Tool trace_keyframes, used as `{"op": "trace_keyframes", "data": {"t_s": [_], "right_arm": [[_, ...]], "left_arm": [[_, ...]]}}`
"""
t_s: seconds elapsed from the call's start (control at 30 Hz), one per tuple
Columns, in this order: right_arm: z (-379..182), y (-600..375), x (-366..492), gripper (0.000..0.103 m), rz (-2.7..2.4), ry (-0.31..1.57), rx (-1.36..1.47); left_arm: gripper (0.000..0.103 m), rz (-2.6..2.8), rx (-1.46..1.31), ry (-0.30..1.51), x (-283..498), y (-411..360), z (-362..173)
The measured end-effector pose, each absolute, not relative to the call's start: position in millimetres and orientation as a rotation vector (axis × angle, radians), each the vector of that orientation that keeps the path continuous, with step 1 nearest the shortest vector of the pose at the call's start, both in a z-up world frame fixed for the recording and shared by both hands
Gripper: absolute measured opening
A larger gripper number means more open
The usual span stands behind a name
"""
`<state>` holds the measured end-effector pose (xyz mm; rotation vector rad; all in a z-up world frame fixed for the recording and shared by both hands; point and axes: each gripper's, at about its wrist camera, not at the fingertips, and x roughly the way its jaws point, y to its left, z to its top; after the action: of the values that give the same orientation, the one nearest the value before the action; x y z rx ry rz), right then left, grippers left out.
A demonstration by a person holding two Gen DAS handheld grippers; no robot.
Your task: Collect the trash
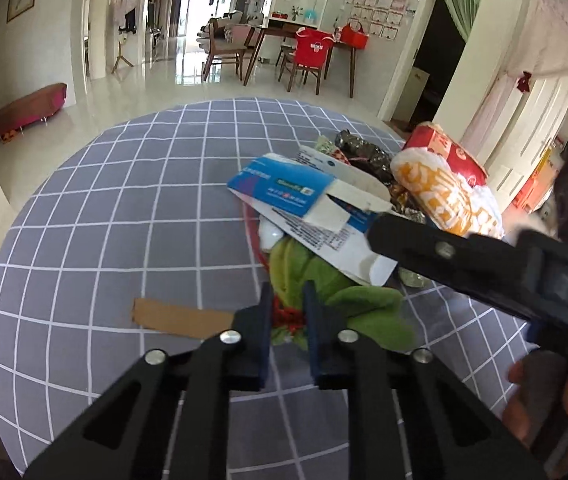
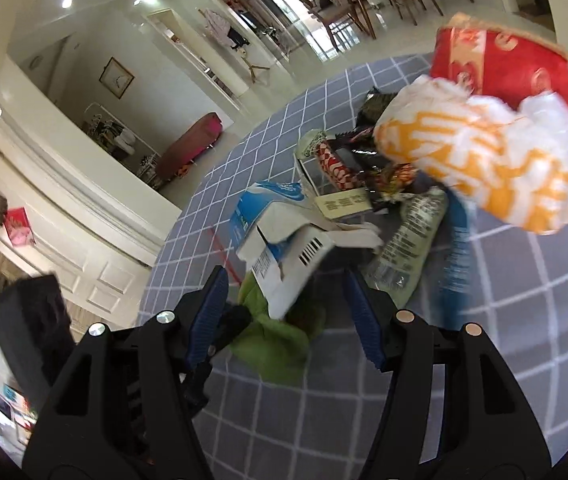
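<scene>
gathering the trash pile; your left gripper is nearly closed on the green wrapper, it seems.
your right gripper stands open around the white box; next close on it.

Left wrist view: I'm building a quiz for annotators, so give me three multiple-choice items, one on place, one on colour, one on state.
1. Where is the cardboard strip? A in a drawer; B flat on the tablecloth; C on the floor.
2. The tablecloth is: A grey, white grid; B plain red; C green stripes.
3. The blue-and-white carton has an end flap that is: A taped shut; B open; C cut off.
Answers: B, it lies flat on the cloth; A, white lines cross grey; B, the flap stands open.
</scene>
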<state>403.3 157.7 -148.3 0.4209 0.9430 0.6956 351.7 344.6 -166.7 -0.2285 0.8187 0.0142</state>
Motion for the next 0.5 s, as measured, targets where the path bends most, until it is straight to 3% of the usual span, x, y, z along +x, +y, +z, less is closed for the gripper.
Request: {"op": "trace_keyframes", "data": {"t_s": [0.1,0.13,0.17,0.27,0.33,0.5], "right_arm": [[-153,162,411,0.057,0.683,0.946,0.467],[-153,164,413,0.051,0.676,0.94,0.477],[-154,166,414,0.03,0.676,0.934,0.477],[-154,173,416,0.017,0.713,0.927,0.476],[-145,177,409,0.011,0.743,0.89,0.442],[-116,180,385,0.009,0.795,0.797,0.389]], "left_arm": [[0.009,0.036,-0.222,0.794,344,349,-164],[0.008,0.042,-0.221,0.785,343,351,-162],[0.008,0.053,-0.22,0.771,338,355,-161],[0.007,0.076,-0.23,0.742,327,366,-153],[0.007,0.095,-0.235,0.719,317,373,-145],[0.007,0.123,-0.272,0.65,293,384,-120]]}}
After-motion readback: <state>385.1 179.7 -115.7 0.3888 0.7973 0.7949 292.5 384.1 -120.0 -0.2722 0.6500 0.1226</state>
